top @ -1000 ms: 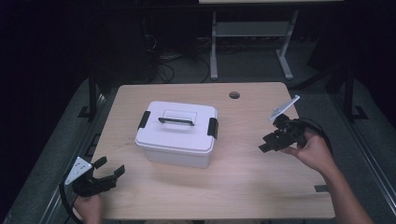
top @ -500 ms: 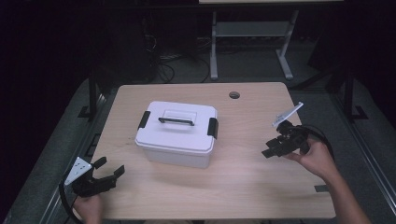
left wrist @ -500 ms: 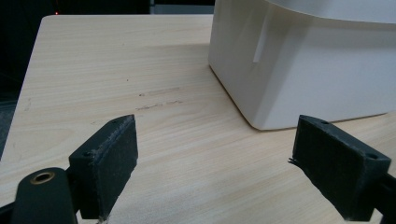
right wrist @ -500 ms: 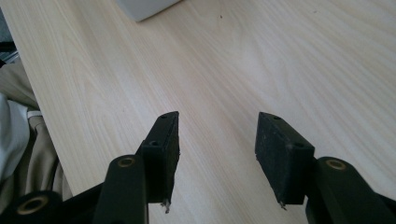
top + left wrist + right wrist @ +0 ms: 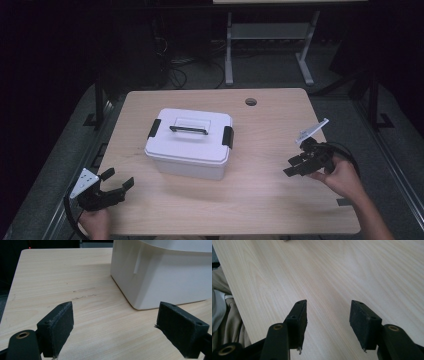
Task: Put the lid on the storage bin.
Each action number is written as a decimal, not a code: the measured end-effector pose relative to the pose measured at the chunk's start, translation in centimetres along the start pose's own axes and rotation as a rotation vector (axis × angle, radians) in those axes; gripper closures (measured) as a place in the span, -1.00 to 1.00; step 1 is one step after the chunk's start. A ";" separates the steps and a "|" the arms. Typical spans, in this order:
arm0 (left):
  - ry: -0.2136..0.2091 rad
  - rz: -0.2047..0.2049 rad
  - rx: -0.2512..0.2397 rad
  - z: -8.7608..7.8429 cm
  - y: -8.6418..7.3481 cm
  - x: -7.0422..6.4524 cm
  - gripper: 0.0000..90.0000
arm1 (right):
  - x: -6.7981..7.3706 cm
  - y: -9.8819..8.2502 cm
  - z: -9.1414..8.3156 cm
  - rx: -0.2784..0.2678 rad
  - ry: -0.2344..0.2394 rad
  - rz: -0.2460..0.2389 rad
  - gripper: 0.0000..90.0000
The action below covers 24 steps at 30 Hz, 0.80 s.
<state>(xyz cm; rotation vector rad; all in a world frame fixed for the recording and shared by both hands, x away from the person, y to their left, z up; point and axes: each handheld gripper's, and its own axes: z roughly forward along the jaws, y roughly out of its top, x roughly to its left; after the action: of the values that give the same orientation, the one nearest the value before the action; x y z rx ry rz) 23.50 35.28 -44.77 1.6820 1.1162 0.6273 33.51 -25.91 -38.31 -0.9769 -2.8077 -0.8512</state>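
Note:
A white lidded storage box (image 5: 191, 142) with a clear handle and two black side latches stands in the middle of the wooden table (image 5: 260, 195). My left gripper (image 5: 119, 182) rests near the table's front left corner, open, with nothing between its jaws; its own view has the box's near corner (image 5: 160, 277) just ahead. At the right side of the table my right gripper (image 5: 295, 165) hangs low over bare wood, pointing left toward the box. Its jaws (image 5: 328, 315) stand apart with only tabletop between them.
A round cable hole (image 5: 251, 102) sits near the table's far edge. Beyond the table stand a white desk frame (image 5: 270, 40) and cables on a dark floor. The person's lap (image 5: 222, 315) lies past the table edge in the right gripper view.
The right gripper has sunk toward the tabletop and drifted slightly toward the front. The left gripper and the box stay where they were.

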 end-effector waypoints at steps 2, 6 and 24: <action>0.001 0.001 0.001 0.0 0.0 0.0 -0.71 | 0.0 -0.4 0.1 -0.001 0.002 0.008 0.05; -0.001 0.004 0.002 0.1 0.0 -0.1 -0.71 | 0.0 -1.1 0.3 -0.006 0.006 0.015 0.04; -0.003 0.011 0.004 0.0 0.0 -0.2 -0.71 | 0.2 -3.4 1.1 -0.006 0.027 0.039 0.02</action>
<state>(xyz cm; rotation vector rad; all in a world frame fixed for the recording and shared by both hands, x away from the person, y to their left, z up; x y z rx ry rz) 23.44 35.04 -44.74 1.6925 1.1078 0.6297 31.50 -27.46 -40.85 -1.0105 -2.7558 -0.8621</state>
